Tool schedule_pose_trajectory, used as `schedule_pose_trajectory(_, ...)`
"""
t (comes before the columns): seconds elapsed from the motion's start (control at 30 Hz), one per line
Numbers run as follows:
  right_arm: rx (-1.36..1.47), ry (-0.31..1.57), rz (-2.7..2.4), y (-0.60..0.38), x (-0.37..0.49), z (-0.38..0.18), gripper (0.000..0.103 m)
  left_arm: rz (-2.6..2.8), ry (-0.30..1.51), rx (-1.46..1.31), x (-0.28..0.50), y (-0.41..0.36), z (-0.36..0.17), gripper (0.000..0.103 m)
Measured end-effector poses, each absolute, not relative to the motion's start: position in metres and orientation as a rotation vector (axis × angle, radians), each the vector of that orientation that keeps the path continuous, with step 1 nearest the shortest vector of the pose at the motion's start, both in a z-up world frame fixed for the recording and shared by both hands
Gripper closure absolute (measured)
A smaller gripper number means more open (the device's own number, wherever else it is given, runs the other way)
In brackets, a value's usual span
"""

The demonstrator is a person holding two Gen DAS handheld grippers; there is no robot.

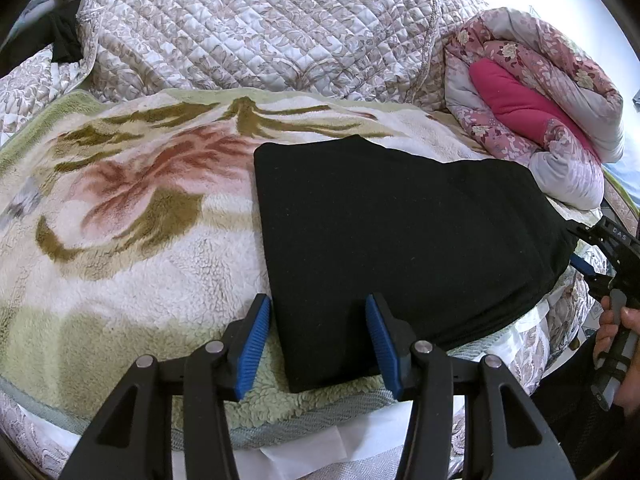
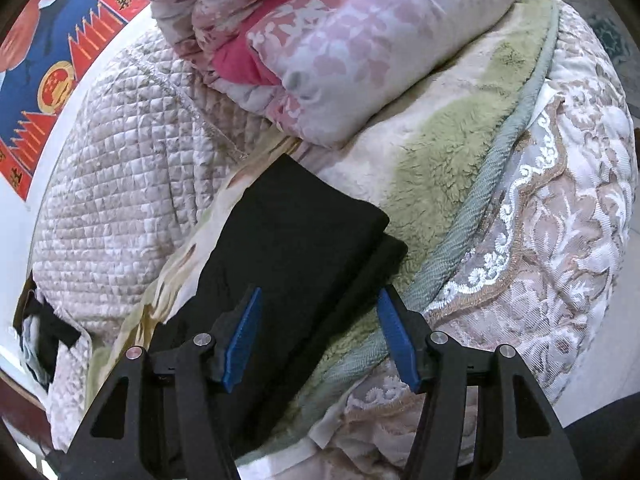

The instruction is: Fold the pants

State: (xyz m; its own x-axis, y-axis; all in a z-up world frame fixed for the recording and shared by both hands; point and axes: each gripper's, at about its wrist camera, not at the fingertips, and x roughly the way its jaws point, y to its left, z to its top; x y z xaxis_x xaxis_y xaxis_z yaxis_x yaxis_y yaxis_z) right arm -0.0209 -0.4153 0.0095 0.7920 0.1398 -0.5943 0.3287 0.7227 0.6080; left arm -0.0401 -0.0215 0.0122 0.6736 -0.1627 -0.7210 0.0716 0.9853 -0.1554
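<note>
Two grippers hang over the near edge of the bed, and neither holds anything: your left gripper stands apart over the near corner of the pants, your right gripper apart above their layered end. The pants lie folded flat on the fleece blanket. Beyond sits a rolled quilt. Drag a finger and you could pull the top layer askew.

You stand in a home bedroom, quilted bedspread, fleecy floral blanket, rolled comforter, red festive poster on wall.
</note>
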Motion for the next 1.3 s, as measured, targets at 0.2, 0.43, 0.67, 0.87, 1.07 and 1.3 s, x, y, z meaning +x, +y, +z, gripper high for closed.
schedule_pose_trajectory(0.2, 0.807, 0.637, -0.138, -0.427, 0.001, 0.010, 0.043, -0.135, 0.822, -0.118, -0.040, -0.021, 0.012, 0.050)
schedule_pose_trajectory(0.43, 0.780, 0.641, -0.049, -0.420, 0.007, 0.016, 0.059, -0.131, 0.822, -0.117, -0.039, -0.020, 0.013, 0.050)
schedule_pose_trajectory(0.67, 0.739, 0.682, 0.003, -0.417, 0.024, 0.016, 0.081, -0.133, 0.826, -0.120, -0.038, -0.021, 0.013, 0.050)
schedule_pose_trajectory(0.87, 0.593, 0.636, 0.130, -0.380, 0.030, 0.055, 0.083, -0.111, 0.823, -0.123, -0.038, -0.019, 0.018, 0.050)
schedule_pose_trajectory(1.07, 0.418, 0.606, 0.277, -0.311, 0.036, 0.093, 0.083, -0.052, 0.800, -0.180, -0.037, 0.005, 0.029, 0.050)
schedule_pose_trajectory(1.3, 0.214, 0.658, 0.495, -0.207, 0.028, 0.093, 0.083, 0.004, 0.788, -0.232, -0.036, 0.035, 0.034, 0.050)
